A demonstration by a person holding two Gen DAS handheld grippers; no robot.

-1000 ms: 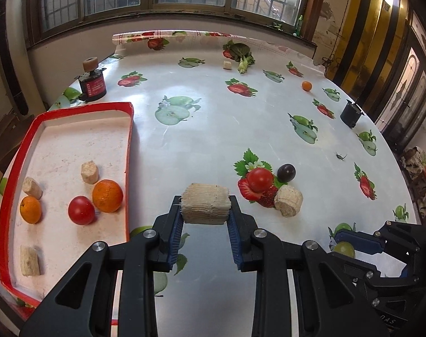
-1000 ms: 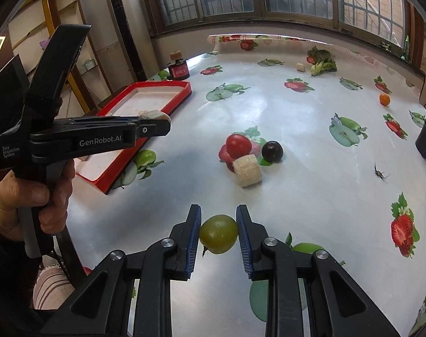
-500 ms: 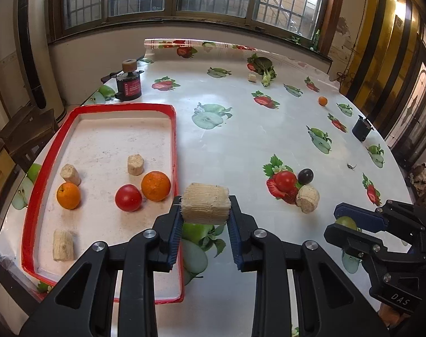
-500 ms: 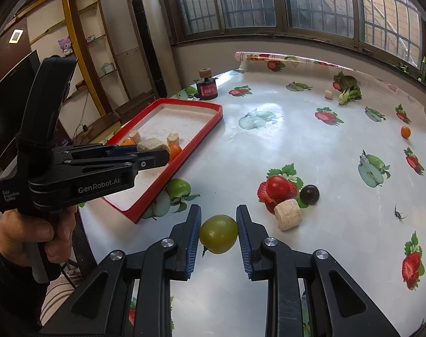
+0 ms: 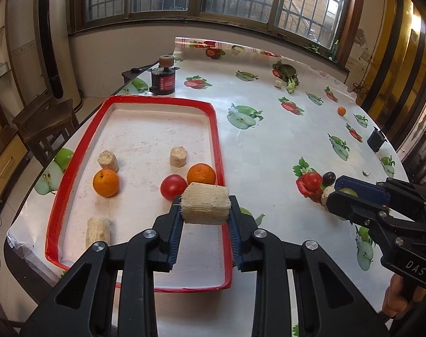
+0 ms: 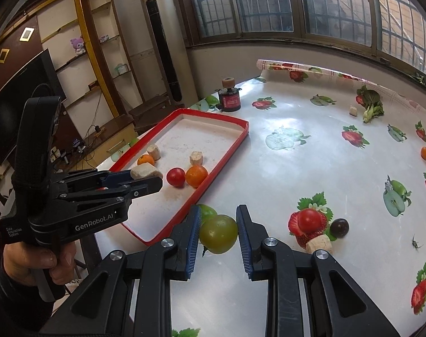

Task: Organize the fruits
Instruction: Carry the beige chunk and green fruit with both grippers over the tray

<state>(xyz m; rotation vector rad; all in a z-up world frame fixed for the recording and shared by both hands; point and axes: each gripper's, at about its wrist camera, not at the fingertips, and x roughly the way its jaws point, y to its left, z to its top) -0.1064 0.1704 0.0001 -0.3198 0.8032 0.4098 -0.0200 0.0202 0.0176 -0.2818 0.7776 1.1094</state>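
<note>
Your left gripper points down, clamped on the fibrous beige chunk above the red tray's right rim; your right gripper pinches the green fruit over bare tablecloth just off the tray's corner. Tray's far half is free; tomato and orange sit just beyond the chunk.

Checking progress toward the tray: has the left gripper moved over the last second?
Yes. The left gripper, shut on a beige chunk, has moved left from the bare table to over the red tray.
</note>
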